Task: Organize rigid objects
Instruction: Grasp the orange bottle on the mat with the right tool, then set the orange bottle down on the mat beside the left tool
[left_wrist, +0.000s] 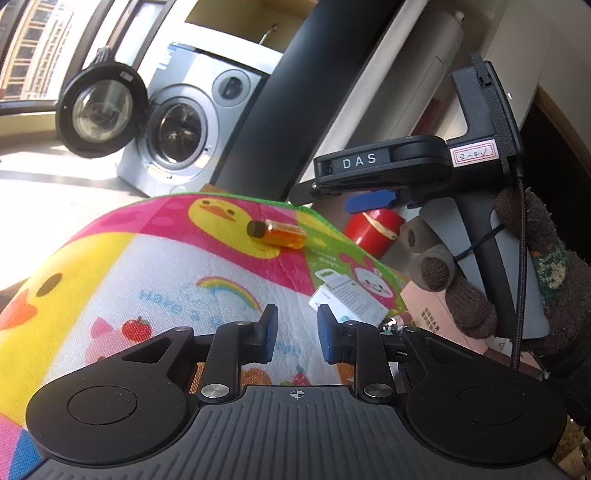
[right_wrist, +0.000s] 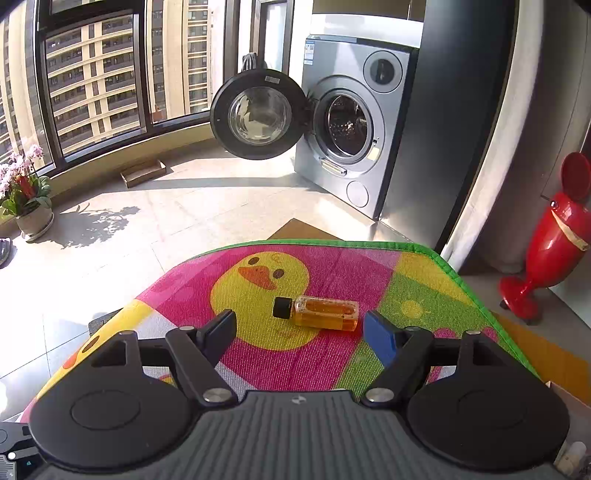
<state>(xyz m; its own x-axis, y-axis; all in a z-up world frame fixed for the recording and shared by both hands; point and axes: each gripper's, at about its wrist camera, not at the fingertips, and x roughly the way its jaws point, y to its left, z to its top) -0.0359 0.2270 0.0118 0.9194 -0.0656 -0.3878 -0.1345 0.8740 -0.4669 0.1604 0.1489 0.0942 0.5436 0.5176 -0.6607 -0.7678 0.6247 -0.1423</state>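
Observation:
A small amber bottle (left_wrist: 275, 233) with a black cap lies on its side on a colourful duck-print mat (left_wrist: 147, 266). In the right wrist view the bottle (right_wrist: 319, 313) lies just ahead of my right gripper (right_wrist: 301, 330), which is wide open and empty, its fingertips either side of the bottle and a little short of it. My left gripper (left_wrist: 294, 334) is open with a narrow gap and empty, low over the mat. The right gripper (left_wrist: 351, 192) also shows in the left wrist view, held by a gloved hand (left_wrist: 524, 277). A white box (left_wrist: 347, 299) lies at the mat's right edge.
A grey washing machine (right_wrist: 354, 125) with its round door (right_wrist: 258, 114) swung open stands behind the mat. A red vase-like figure (right_wrist: 546, 240) stands on the floor at right. A potted orchid (right_wrist: 26, 195) sits by the windows. A cardboard box (left_wrist: 443, 314) is right of the mat.

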